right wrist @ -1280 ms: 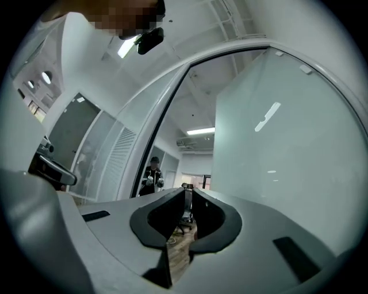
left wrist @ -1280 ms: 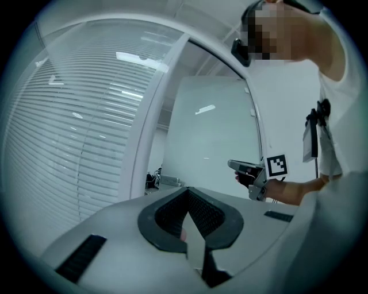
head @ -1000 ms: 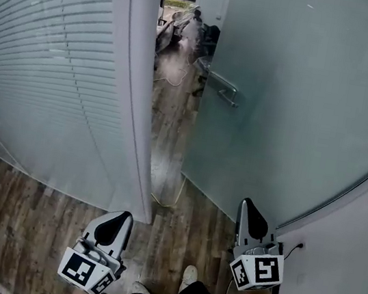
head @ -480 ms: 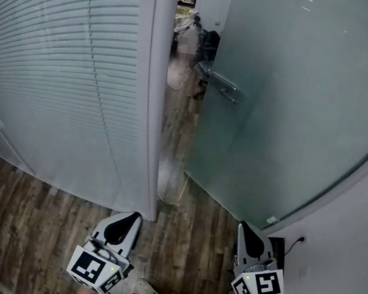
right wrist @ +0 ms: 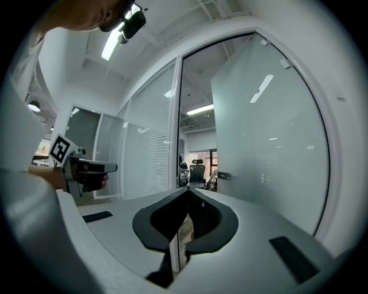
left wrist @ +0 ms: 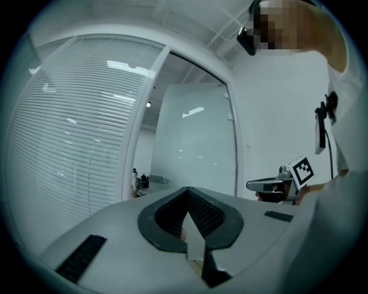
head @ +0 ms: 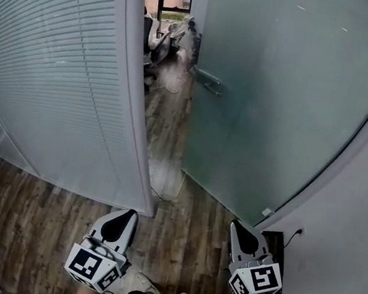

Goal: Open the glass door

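Observation:
The frosted glass door [head: 276, 88] stands swung open into the room beyond, its metal handle [head: 208, 82] far up the doorway. My left gripper [head: 124, 218] and right gripper [head: 239, 229] are low, close to my body, well short of the door and touching nothing. Both point level toward the opening, jaws together and empty. In the left gripper view the left gripper [left wrist: 188, 192] faces the door [left wrist: 195, 138]. From the right gripper view, the right gripper [right wrist: 187, 192] aims at the gap, with the door [right wrist: 259, 132] and its handle [right wrist: 223, 175] to the right.
A glass wall with white blinds [head: 43, 72] and a white frame post [head: 130, 113] bound the opening on the left. Office chairs [head: 161, 39] stand beyond it. A cable [head: 163, 191] lies on the wooden floor at the threshold. A white wall with a socket [head: 295, 231] is on the right.
The view has shifted: the doorway gap looks wider and the handle sits farther up the picture. Both grippers have moved level toward the opening, still shut and empty.

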A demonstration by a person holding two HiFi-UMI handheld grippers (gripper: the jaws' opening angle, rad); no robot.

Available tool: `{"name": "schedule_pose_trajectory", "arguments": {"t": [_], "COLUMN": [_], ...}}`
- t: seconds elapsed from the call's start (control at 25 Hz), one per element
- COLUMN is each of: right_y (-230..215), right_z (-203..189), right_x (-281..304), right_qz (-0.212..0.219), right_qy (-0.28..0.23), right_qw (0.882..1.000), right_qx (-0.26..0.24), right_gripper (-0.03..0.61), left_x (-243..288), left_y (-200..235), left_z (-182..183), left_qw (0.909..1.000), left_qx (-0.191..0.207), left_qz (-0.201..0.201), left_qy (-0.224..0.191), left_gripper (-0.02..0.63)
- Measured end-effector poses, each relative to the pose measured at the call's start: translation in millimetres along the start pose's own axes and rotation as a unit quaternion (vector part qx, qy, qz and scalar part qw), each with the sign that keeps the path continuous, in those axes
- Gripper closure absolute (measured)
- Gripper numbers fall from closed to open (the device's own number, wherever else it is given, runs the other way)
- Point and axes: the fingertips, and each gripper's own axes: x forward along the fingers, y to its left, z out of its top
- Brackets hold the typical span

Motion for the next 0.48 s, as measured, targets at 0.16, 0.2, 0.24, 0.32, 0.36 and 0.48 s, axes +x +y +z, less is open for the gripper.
{"name": "schedule_pose_trajectory", "arguments": {"t": [0.16,0.2,0.24,0.32,0.36,0.48], "right_y": [-7.3,-9.2,-10.6,-11.9,-11.6,-7.1], "right_z": [-2.7,-2.3,-1.8,0.8,3.6,12.0], "right_x": [-27.5,-31.5,-34.2,-39.8,-45.2,-64.7], "right_qz": [0.011,0.012,0.012,0.012,0.01,0.004], "right_qy": [0.004,0.004,0.003,-0.001,-0.003,-0.006], "right_qw": [1.0,1.0,1.0,1.0,1.0,1.0], "right_qx": [-0.001,-0.001,-0.001,-0.006,-0.008,-0.013], "right_gripper": [0.577,0.577,0.577,0.577,0.578,0.578], "left_x": [-6.3,-6.1,-5.6,-5.7,-7.3,-15.4], "left_y": [-35.2,-42.0,-47.0,-54.6,-59.4,-74.7], "left_z": [-4.3,-5.9,-6.8,-6.5,-5.1,1.5], "left_qw": [0.9998,0.9997,0.9997,0.9998,0.9998,0.9996], "left_qx": [0.018,0.022,0.023,0.02,0.019,0.019], "left_qz": [0.003,0.001,-0.001,-0.007,-0.01,-0.022], "left_qy": [0.01,0.011,0.011,0.007,0.006,0.003], "left_gripper": [0.614,0.614,0.614,0.614,0.614,0.614]}}
